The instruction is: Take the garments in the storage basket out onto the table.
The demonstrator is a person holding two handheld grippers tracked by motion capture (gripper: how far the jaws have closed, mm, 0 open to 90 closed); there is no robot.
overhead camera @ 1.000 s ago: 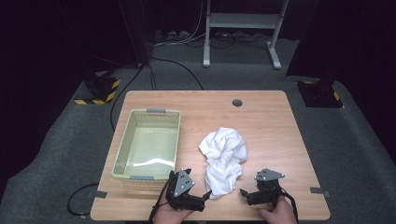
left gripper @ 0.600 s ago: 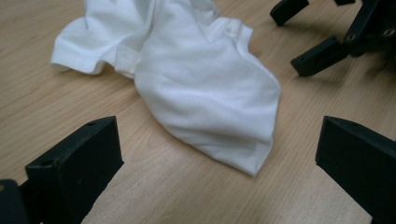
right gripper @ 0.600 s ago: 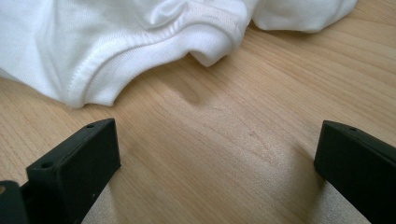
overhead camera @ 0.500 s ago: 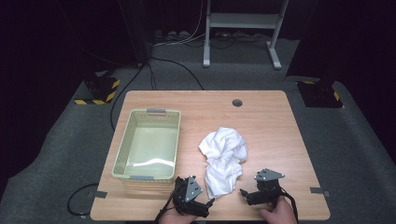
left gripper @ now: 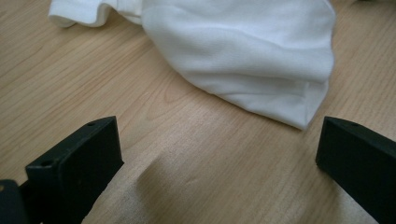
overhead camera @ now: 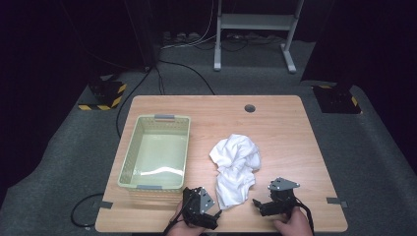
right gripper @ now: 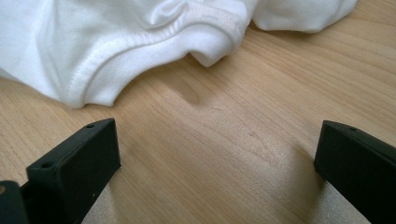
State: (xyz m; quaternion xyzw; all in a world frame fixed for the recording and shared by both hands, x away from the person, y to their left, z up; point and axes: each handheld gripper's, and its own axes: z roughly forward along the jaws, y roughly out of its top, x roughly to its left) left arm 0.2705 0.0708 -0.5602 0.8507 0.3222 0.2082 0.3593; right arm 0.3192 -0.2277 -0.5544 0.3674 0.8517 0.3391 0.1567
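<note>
Both grippers, left (overhead camera: 216, 214) and right (overhead camera: 255, 202), gape empty at lower frame; risk: jaws skid under white garment's (overhead camera: 236, 167) hem, pinching one layer only.

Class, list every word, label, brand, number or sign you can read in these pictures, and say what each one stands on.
No readable text, label, brand or number anywhere.
White cloth: plain in all views, no print or tag showing.
Green basket: no writing visible.
Wooden table: bare grain.
Left claw and right claw: plain black jaws, unmarked.
Only sign-like marks: yellow-and-black hazard stripes on the floor block, no words.
</note>
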